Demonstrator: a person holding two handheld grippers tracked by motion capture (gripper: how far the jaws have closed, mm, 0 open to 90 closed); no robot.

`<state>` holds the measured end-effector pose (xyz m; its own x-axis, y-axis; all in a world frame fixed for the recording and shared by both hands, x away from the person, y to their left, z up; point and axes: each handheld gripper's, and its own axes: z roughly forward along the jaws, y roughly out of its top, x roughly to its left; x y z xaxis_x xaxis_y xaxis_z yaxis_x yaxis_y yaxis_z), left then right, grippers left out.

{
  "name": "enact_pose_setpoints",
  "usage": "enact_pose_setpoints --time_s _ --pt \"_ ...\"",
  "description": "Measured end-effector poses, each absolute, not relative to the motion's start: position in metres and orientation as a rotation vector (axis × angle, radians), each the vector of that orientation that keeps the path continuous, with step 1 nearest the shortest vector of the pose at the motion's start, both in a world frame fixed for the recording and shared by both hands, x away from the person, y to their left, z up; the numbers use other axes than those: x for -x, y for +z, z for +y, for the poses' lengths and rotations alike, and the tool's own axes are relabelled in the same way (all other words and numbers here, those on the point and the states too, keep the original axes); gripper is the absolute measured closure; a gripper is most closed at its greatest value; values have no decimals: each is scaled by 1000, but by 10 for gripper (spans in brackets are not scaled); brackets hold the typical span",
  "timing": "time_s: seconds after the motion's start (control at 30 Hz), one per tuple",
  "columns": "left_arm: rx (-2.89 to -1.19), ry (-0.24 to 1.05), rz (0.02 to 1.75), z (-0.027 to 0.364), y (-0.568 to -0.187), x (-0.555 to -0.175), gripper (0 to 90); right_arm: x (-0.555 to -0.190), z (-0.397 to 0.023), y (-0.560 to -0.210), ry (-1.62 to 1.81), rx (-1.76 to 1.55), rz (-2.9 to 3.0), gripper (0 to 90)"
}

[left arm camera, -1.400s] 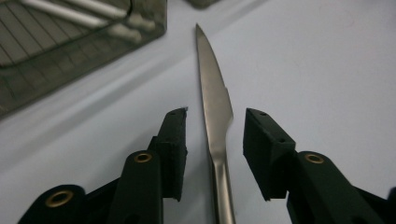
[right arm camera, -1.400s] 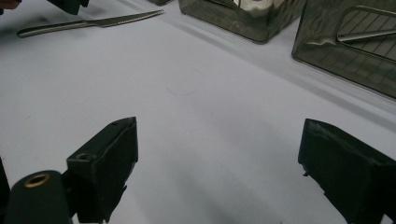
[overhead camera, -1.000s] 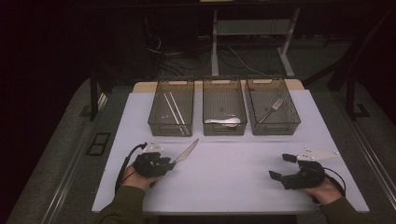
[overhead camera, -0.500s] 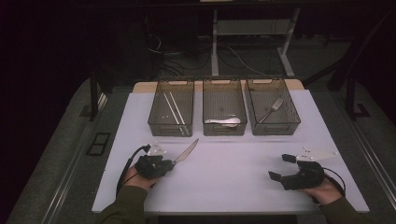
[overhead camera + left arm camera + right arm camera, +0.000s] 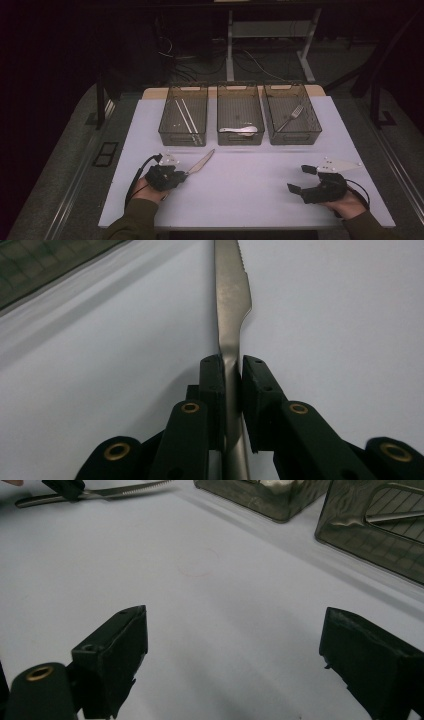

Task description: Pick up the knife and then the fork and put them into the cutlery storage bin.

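Note:
A silver table knife [image 5: 202, 161] lies on the white mat, its blade pointing toward the bins. My left gripper [image 5: 186, 174] is shut on its handle. In the left gripper view the two pads [image 5: 212, 385] press the knife's handle from both sides, and the knife [image 5: 232, 295] runs straight ahead. These jaws have just been closing onto the handle. My right gripper [image 5: 298, 178] rests at the mat's near right, open wide with nothing between its jaws [image 5: 235, 645]. From there the knife [image 5: 125, 490] and the left gripper [image 5: 70, 487] show at the top left.
Three dark see-through bins stand in a row at the back. The left bin [image 5: 182, 141] holds chopsticks [image 5: 186, 116], the middle bin [image 5: 240, 142] a white spoon [image 5: 241, 131], the right bin [image 5: 295, 141] a fork [image 5: 291, 118]. Bare mat [image 5: 250, 192] lies between my hands.
The left jaws look a little tighter on the knife's handle. Both hands and the knife stay where they were.

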<state>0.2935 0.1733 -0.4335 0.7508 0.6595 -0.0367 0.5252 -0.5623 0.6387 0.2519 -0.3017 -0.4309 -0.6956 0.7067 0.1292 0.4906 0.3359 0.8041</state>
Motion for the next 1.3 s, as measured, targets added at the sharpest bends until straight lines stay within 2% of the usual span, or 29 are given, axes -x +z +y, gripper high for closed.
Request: enact_pose_setpoints --time_s 0.83,1.3 --pt "-2078 229 746 156 -403 -277 794 -252 -298 -425 1325 -1089 2353 120" --pt "-2068 199 649 116 -392 -287 794 -267 -275 -404 1433 -1081 2340 119"
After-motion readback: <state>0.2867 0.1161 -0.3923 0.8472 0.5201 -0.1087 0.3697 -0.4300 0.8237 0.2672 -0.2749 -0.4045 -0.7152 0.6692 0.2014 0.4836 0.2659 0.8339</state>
